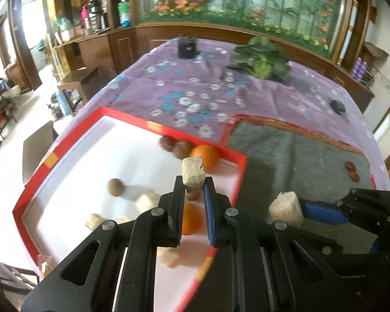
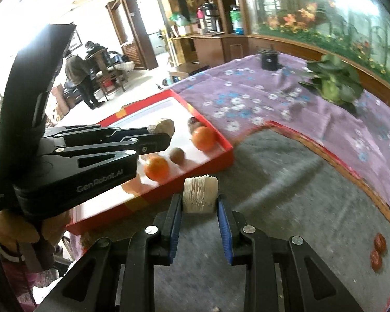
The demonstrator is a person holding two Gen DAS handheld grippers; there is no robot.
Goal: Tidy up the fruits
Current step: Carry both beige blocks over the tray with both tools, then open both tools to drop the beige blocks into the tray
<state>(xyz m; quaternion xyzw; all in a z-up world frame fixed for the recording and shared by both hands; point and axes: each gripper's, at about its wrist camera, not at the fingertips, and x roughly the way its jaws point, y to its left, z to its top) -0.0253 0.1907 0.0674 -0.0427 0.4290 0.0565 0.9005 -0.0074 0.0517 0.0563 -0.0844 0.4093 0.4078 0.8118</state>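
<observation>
The left gripper clamps a pale chunk above the red tray, evidently for deposit there. The right gripper, beside that tray, grips a fibrous piece.

The left gripper pinches a pale fibrous chunk above the red tray. Inside the tray lie two oranges, a brown round fruit and more pale chunks, blurred. Right of the tray, over a grey mat, the right gripper holds another pale chunk. Two small red fruits sit on the mat's far side from the tray.
</observation>
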